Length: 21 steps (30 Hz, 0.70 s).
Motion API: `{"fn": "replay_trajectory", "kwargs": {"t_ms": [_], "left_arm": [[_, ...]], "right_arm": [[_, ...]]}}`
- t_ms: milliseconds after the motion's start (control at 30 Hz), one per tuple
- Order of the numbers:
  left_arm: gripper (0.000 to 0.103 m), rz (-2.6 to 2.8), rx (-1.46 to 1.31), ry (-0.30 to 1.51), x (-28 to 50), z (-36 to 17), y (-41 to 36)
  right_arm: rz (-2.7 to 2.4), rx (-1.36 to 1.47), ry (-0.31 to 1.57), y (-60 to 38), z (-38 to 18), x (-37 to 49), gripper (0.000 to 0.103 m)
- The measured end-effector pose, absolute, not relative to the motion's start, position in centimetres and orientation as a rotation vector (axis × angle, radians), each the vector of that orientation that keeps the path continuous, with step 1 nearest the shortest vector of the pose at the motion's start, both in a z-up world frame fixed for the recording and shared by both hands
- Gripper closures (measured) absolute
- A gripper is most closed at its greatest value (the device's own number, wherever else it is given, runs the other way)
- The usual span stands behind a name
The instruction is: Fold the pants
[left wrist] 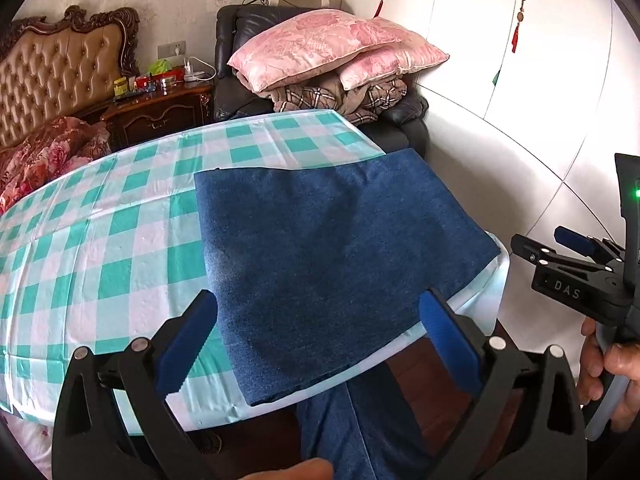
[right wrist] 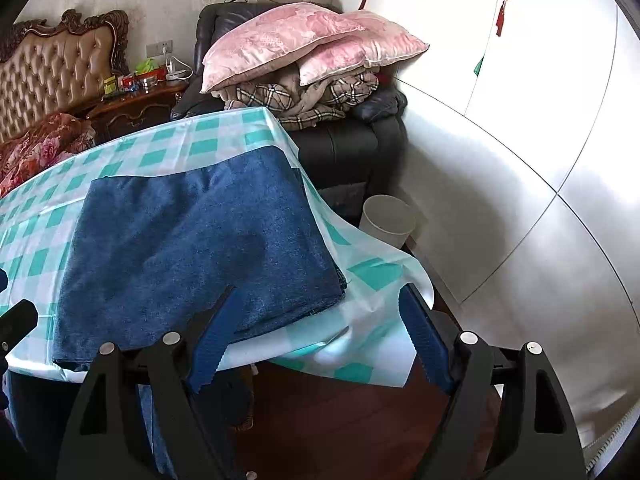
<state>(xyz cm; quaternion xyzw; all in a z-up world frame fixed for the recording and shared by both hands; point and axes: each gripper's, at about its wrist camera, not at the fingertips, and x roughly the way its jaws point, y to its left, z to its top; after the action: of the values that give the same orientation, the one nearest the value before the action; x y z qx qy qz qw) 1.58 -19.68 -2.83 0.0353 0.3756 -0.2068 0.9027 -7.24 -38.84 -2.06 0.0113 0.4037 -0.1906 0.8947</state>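
**Folded pants rest on checked table as both grippers stand clear**

The blue denim pants (left wrist: pixel 340 256) lie folded into a flat rectangle on the table's teal-and-white checked cloth (left wrist: pixel 100 240), close to its near edge and right-hand corner. The left gripper (left wrist: pixel 320 344) hangs above that near edge with its jaws spread wide and nothing between its blue pads (left wrist: pixel 188 344); the denim seen through the gap lies on the table beneath, untouched. The right gripper (right wrist: pixel 320 344) is likewise parted and empty, poised over the corner where the cloth drapes toward the floor. In the left wrist view it also appears at the far right, gripped by a hand (left wrist: pixel 612 376).

Judging by the neat bundle, the folding looks finished or nearly so, with both tools released from the fabric. Stacked layers show at the bundle's right edge in the right wrist view. Any next move would call for little more than squaring those layers, or 1 further fold taken from the near edge with both claws together.

Behind stand 2 pink pillows (left wrist: pixel 320 48) on a dark armchair (right wrist: pixel 352 152).
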Motion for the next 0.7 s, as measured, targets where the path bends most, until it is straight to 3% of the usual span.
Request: {"fn": "replay_trajectory", "kwargs": {"t_ms": [400,600,700], "left_arm": [[0.002,-0.439,0.068,0.745,1.5,-2.8,-20.4],[0.002,-0.500,0.015,0.819,2.6,-3.6,-20.6],[0.002,-0.533,-0.035,0.824,3.0,-3.4,-18.8]], "right_arm": [[-0.397,0.027,0.843,-38.9,-2.2,-7.3,0.025],[-0.399,0.033,0.845,-39.0,-2.4,-7.1,0.025],[-0.399,0.067,0.832,-39.2,-2.6,-6.9,0.019]]}}
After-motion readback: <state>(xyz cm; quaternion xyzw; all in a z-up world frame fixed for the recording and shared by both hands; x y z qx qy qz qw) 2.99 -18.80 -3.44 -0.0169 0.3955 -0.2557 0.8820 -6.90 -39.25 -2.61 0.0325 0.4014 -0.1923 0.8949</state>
